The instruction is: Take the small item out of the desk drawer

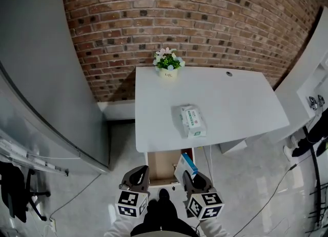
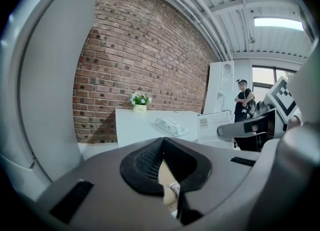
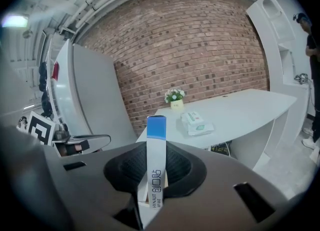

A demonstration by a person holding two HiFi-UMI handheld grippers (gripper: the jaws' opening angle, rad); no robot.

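Right claw [image 3: 155,171] clamped on small blue-and-white box [image 3: 156,142]; left claw [image 2: 165,167] closed, empty.
Box upright, just above the open drawer [image 1: 160,168] under the white worktop [image 1: 241,97]; wipes pack [image 1: 192,120] on top.

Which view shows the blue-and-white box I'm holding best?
Right gripper view: the box stands edge-on, clamped between the jaws. Head view shows it small, above the open drawer; left gripper view shows its broad printed face.
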